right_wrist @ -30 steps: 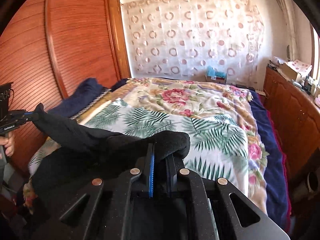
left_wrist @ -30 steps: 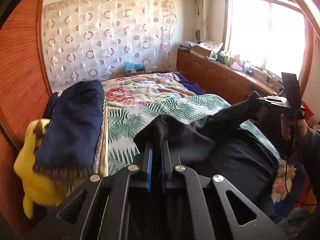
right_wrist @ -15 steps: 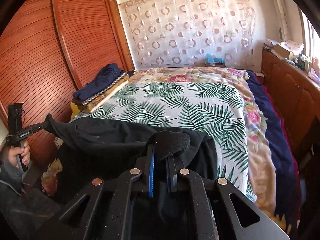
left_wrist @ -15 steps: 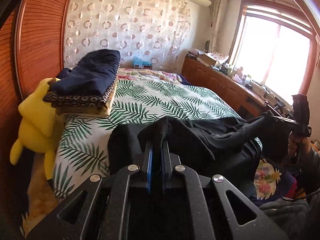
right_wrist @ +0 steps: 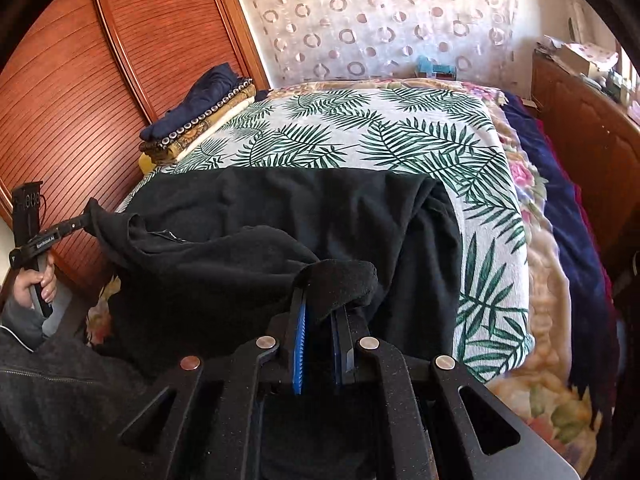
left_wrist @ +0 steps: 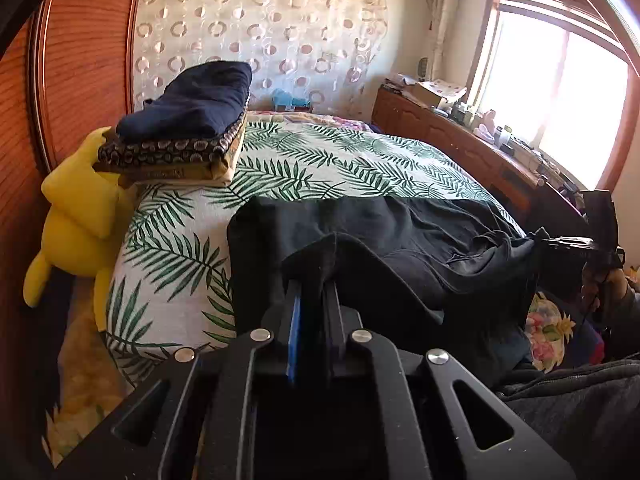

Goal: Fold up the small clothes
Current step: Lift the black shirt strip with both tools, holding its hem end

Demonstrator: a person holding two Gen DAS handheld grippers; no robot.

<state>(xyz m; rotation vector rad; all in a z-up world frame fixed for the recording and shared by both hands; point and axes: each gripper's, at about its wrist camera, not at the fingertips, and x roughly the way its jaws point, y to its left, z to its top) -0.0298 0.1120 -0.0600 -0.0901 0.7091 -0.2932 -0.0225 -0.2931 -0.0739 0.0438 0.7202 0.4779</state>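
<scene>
A black garment (left_wrist: 400, 232) (right_wrist: 280, 208) lies spread across the near end of the leaf-print bed cover (left_wrist: 320, 160) (right_wrist: 400, 128), its near edge lifted at two corners. My left gripper (left_wrist: 312, 284) pinches the left corner; its jaws are opening slightly, with the cloth still between the pads. It shows far left in the right wrist view as the left gripper (right_wrist: 80, 222), held by a hand. My right gripper (right_wrist: 320, 300) is shut on the other corner, a fold of cloth bulging over its fingertips. The left wrist view shows this right gripper (left_wrist: 560, 242) at far right.
A stack of folded clothes (left_wrist: 188, 120) (right_wrist: 200, 120) sits at the bed's left side beside a yellow plush toy (left_wrist: 80, 208). A wooden wardrobe (right_wrist: 80, 80) stands left. A cluttered wooden cabinet (left_wrist: 460, 140) (right_wrist: 580, 120) runs under the window (left_wrist: 560, 100).
Both grippers have come down and back toward the bed's near end with the black garment. It hung taut between them before and now rests flat on the cover.
</scene>
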